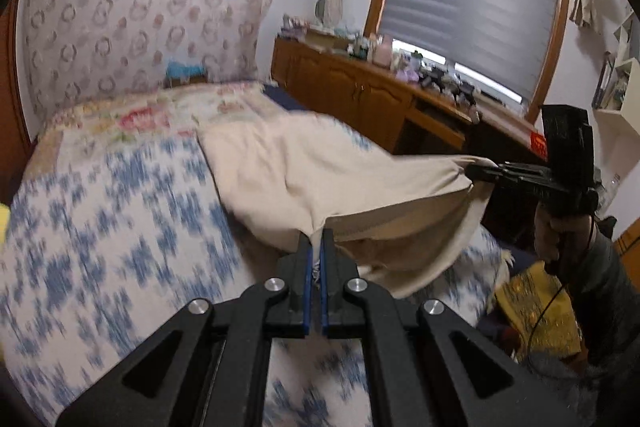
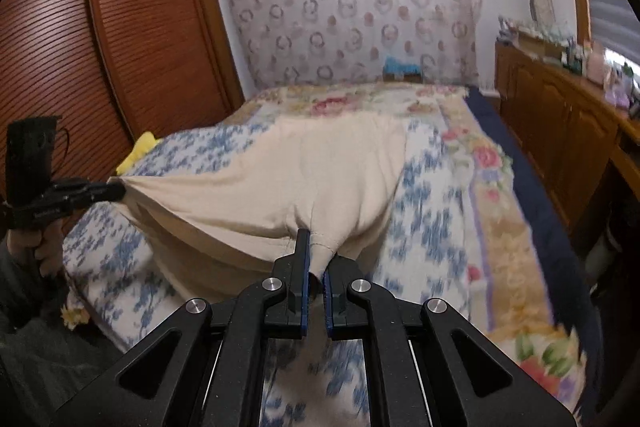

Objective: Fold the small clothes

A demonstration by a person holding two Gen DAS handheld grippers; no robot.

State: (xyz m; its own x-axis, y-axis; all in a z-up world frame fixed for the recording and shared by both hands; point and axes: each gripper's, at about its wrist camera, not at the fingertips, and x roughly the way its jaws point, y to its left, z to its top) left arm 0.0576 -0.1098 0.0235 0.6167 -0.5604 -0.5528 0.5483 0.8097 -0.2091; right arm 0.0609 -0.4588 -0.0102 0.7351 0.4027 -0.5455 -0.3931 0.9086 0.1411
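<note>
A cream garment (image 1: 304,171) lies partly on the bed, its near edge lifted and stretched between both grippers. My left gripper (image 1: 317,239) is shut on one corner of it. My right gripper (image 2: 318,247) is shut on the other corner of the cream garment (image 2: 312,171). In the left wrist view the right gripper (image 1: 476,173) shows at the right, pinching the cloth. In the right wrist view the left gripper (image 2: 116,191) shows at the left, pinching the cloth. The far part of the garment rests on the bedspread.
The bed has a blue-and-white floral bedspread (image 1: 100,227) and a patterned headboard cover (image 1: 140,11). A wooden cabinet (image 1: 360,95) with clutter runs along the right under a window. A brown louvred wardrobe (image 2: 100,39) stands left. A yellow item (image 2: 140,147) lies at the bed's left edge.
</note>
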